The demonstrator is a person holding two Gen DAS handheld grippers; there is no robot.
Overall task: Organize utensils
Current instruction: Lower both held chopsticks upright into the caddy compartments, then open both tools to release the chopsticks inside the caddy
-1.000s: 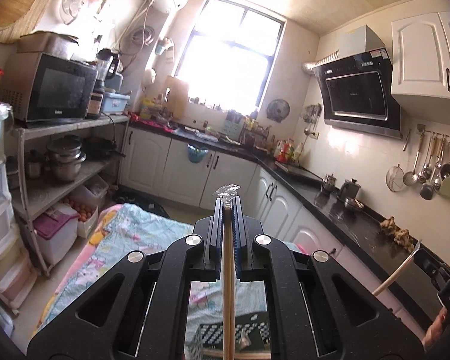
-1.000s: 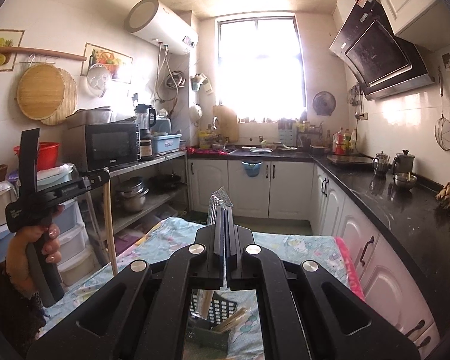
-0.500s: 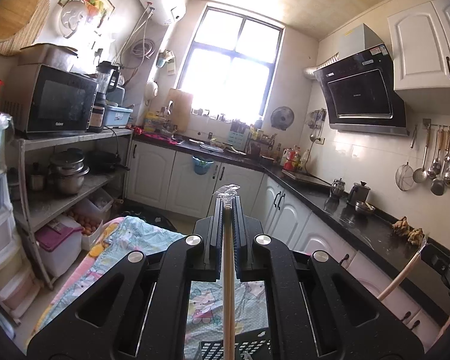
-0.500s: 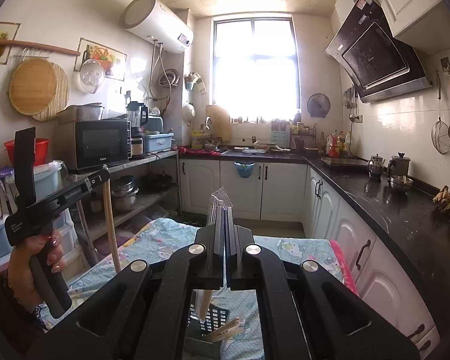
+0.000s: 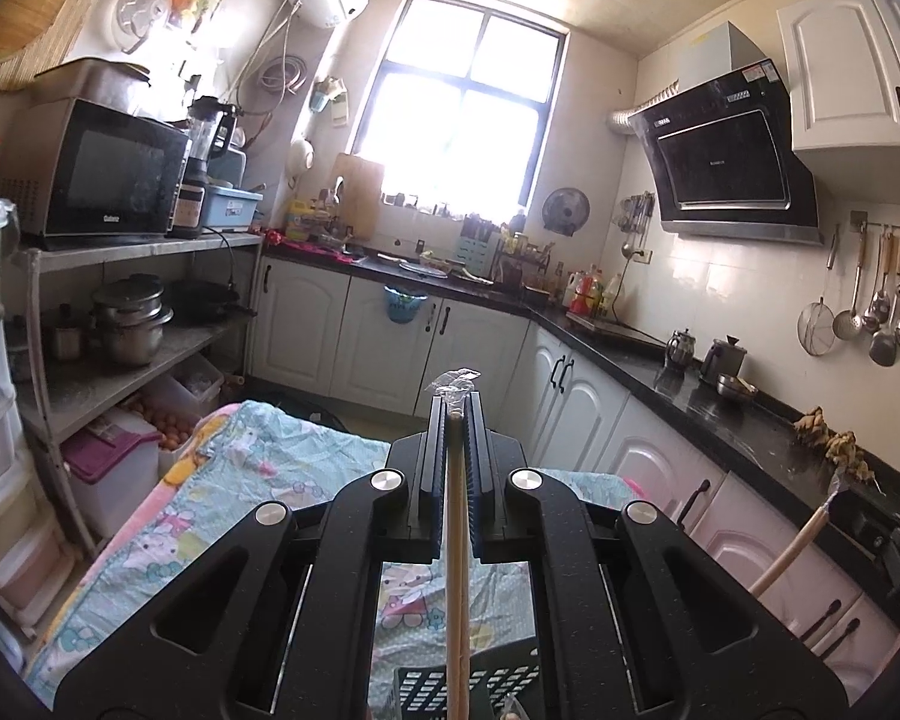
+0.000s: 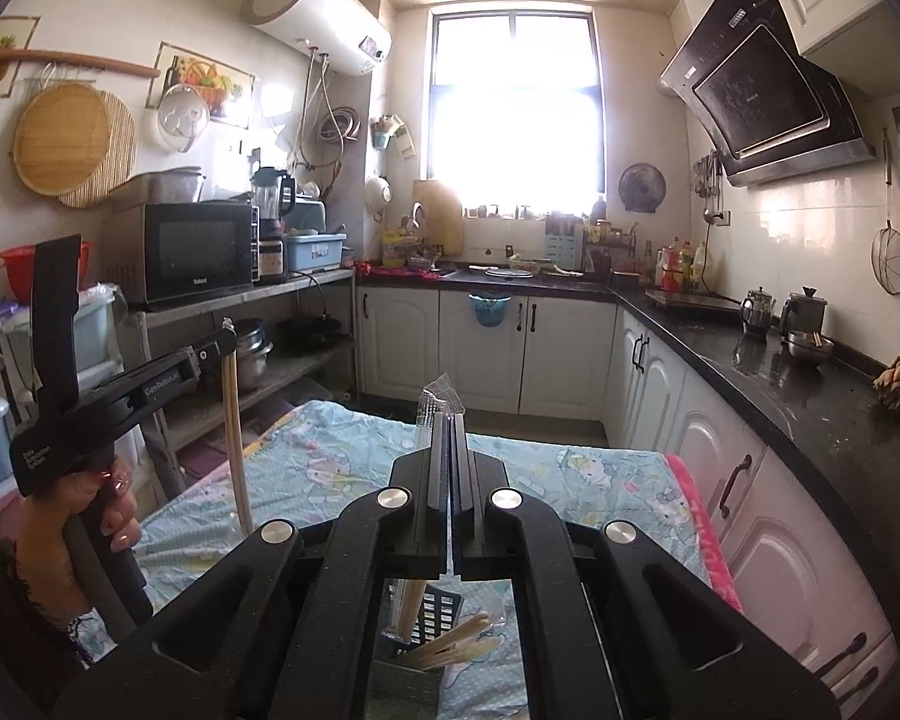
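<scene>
Both grippers raised; utensil basket (image 6: 429, 624) dropped lower in view.

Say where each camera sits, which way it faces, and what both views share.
Left wrist: on the left gripper, looking along its fingers across the kitchen to the window; the jaws clamp a wooden stick.
Right wrist: on the right gripper, facing the same window; its jaws pinch a plastic-wrapped utensil; the left hand shows at left.
Shared: window, microwave, blue cloth, black basket.

pale wooden stick (image 5: 456, 546) upright, wrapped utensil (image 6: 403, 603) over black basket (image 6: 435, 615)
</scene>
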